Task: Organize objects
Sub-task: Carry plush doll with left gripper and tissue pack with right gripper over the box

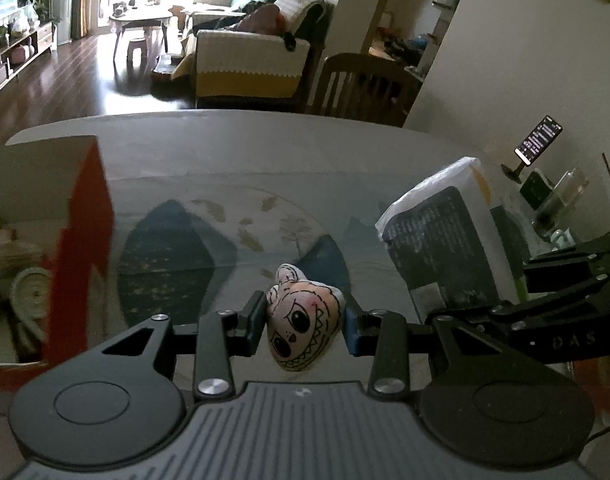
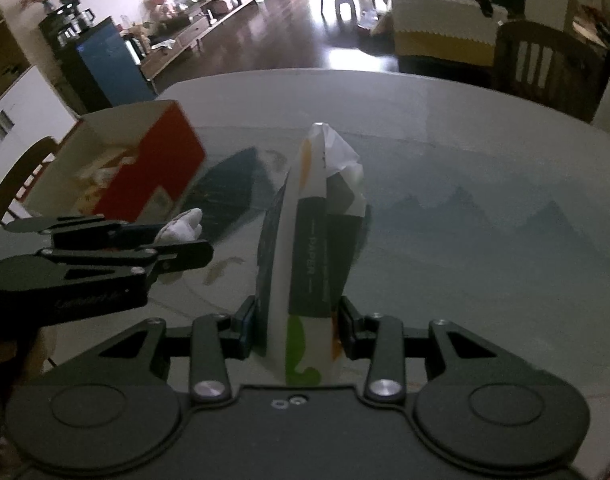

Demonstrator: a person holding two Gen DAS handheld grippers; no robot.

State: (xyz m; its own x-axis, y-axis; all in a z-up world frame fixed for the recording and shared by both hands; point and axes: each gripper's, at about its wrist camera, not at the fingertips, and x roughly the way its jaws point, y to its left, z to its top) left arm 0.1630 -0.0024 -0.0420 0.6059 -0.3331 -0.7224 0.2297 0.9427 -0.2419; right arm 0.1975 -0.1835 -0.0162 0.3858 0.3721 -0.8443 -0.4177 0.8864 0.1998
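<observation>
My left gripper (image 1: 305, 322) is shut on a small pink plush face toy (image 1: 303, 322) with big eyes and jagged teeth, held above the table. The right wrist view shows the toy's white ears (image 2: 183, 226) sticking out of that gripper (image 2: 161, 248). My right gripper (image 2: 295, 330) is shut on a tissue paper pack (image 2: 311, 256), white with dark panels and a green mark, standing upright between the pads. The same pack (image 1: 441, 240) appears right of the toy in the left wrist view. An open red and white cardboard box (image 1: 85, 240) holding several items sits at the left.
The round table (image 1: 245, 152) carries a mat printed with blue mountains. A phone on a stand (image 1: 537, 140) and clear containers (image 1: 557, 200) are at the far right. A wooden chair (image 1: 361, 88) stands behind the table, with a sofa beyond. The box (image 2: 145, 168) lies left of the pack.
</observation>
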